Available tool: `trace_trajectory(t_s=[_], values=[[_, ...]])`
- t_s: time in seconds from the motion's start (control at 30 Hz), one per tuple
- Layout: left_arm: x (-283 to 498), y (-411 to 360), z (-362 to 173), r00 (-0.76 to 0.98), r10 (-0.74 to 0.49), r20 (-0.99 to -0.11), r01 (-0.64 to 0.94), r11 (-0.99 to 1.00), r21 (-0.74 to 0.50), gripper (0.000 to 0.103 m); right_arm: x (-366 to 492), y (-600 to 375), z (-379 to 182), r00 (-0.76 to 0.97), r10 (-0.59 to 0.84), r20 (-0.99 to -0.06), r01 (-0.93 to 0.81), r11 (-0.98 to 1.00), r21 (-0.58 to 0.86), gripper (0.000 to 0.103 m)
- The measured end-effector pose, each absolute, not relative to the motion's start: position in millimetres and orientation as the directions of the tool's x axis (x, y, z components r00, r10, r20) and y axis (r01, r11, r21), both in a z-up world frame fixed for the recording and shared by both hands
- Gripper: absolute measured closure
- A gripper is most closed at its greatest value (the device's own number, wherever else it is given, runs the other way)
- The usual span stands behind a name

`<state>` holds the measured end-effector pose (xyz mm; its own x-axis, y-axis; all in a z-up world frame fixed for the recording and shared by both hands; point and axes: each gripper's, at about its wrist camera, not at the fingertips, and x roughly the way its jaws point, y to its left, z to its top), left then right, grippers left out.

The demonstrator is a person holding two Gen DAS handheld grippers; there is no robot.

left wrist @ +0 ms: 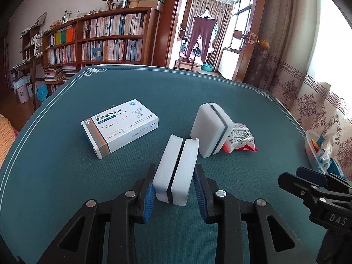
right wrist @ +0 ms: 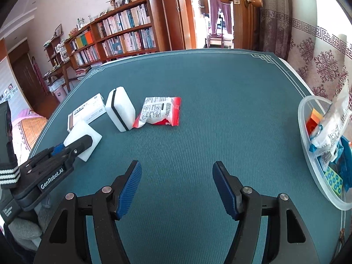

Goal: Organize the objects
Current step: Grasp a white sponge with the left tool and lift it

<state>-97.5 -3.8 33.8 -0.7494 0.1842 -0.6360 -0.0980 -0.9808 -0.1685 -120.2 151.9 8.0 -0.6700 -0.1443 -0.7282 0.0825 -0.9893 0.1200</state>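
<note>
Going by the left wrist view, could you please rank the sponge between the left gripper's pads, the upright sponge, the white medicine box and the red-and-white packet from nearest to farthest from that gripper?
From the left gripper:
1. White sponge with a dark stripe, clamped between the pads.
2. Upright white striped sponge, ahead, slightly right.
3. White medicine box, ahead left, and red-and-white packet, behind the upright sponge: too close to call.

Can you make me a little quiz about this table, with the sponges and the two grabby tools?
1. True or false: the left tool squeezes a white sponge with a black stripe.
2. How many white sponges are there?
3. What lies right of the standing white sponge? A) red-and-white snack packet B) banana

Key: 1 true. 2 two. 3 A. The right tool is open and empty.
</note>
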Motion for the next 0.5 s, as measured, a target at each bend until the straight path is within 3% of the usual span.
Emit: trace_trajectory(t_s=[0.5], values=[[-94.5, -1.5, 35.3, -0.764, 0.182, -0.619, -0.098, -0.981, -0.167, 0.068, -204.0, 121.6, 0.4, -0.653, -0.13, -0.747, 0.12, -0.99, 0.068, 0.035]])
